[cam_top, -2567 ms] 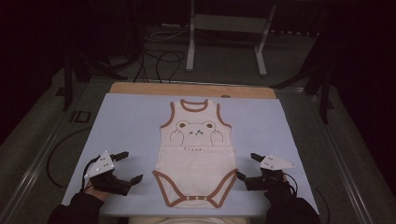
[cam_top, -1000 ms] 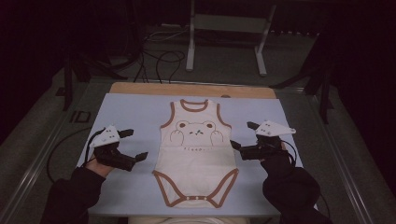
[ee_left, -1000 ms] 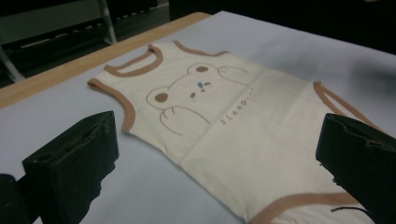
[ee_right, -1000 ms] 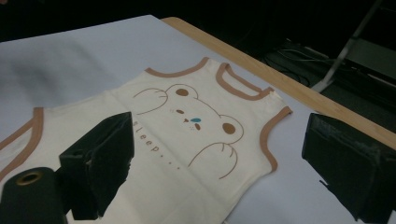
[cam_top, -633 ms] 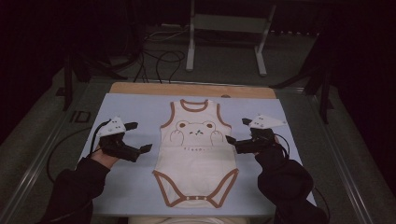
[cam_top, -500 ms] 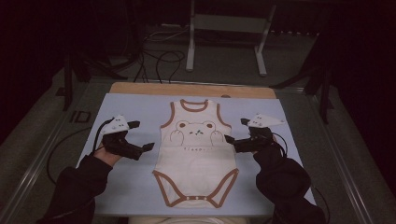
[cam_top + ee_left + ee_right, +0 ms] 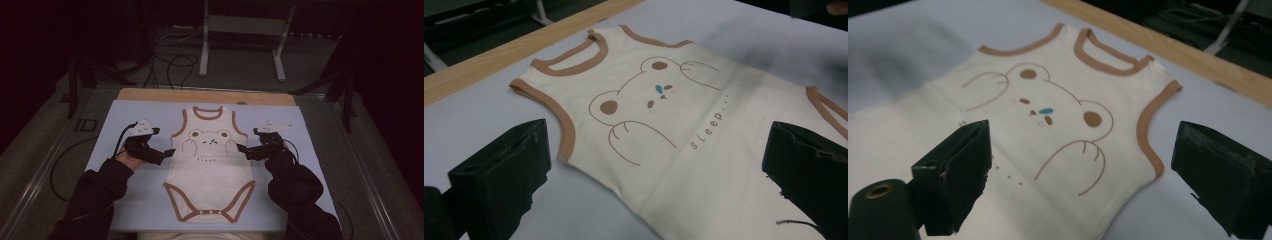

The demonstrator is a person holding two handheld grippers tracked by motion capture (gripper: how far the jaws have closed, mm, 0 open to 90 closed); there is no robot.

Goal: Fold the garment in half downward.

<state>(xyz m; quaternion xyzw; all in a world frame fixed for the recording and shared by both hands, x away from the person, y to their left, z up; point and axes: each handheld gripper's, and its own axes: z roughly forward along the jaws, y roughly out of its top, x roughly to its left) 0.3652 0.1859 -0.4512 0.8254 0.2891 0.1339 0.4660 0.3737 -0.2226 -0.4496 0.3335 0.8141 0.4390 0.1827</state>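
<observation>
the bear-print bodysuit [image 7: 210,165] lies flat mid-mat, neck toward 12 o'clock. step in hand looks like the approach for a fold: left gripper [image 7: 167,152] at its 9 o'clock side edge, right gripper [image 7: 241,148] at 3 o'clock, both jaws wide, holding nothing. next, pinch each armhole edge. bare blue mat [image 7: 115,125] flanks both sides.

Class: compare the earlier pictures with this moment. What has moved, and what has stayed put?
Both grippers, left gripper and right gripper, moved forward from the table's near edge to flank the bodysuit below its armholes, jaws open, nothing grasped. The bodysuit stayed flat.
</observation>
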